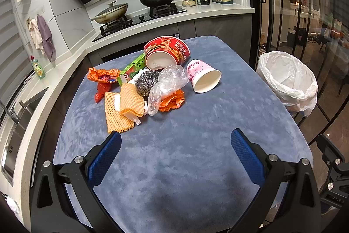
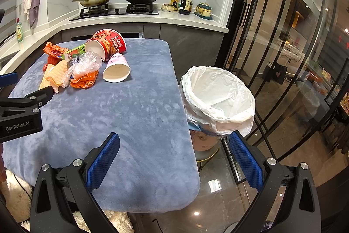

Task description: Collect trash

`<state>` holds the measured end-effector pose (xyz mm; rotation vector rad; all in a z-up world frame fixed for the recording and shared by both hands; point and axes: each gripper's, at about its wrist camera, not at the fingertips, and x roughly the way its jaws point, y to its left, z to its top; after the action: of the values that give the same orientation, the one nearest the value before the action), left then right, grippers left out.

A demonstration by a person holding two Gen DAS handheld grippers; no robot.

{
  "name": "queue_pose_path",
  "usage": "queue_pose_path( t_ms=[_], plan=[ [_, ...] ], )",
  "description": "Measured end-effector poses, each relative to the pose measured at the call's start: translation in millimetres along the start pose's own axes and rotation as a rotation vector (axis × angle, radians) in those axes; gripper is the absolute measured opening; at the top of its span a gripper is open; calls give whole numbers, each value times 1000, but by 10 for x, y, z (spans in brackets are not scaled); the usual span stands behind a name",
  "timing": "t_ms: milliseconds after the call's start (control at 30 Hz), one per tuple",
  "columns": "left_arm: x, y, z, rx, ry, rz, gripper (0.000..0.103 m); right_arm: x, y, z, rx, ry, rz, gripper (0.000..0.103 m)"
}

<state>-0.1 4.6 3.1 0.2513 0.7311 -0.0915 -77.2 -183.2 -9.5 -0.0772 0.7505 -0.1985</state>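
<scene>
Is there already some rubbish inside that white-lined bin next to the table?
No, the white-lined bin shows only its bare liner inside, while the pink paper cup and other rubbish lie on the blue table cover.

The black gripper body (image 2: 20,121) at the left edge of the right wrist view carries white lettering that reads "GenRobot.AI". The green box (image 1: 132,68) in the trash pile shows white letters "NB" on its near end; the same letters appear on it in the right wrist view (image 2: 75,51). The red bowl (image 1: 166,51) bears white Chinese characters and printed pictures, too small to read. The dark bottle (image 2: 185,1) by the stove has a label, also illegible.
</scene>
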Motion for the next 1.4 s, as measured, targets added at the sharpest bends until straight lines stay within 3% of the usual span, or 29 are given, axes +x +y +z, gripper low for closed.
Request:
queue_pose_path(
  t_ms=[1400],
  plan=[
    [-1, 4, 3, 1, 0, 1, 96, -13, -20, 36, 0, -4, -1, 96]
  ],
)
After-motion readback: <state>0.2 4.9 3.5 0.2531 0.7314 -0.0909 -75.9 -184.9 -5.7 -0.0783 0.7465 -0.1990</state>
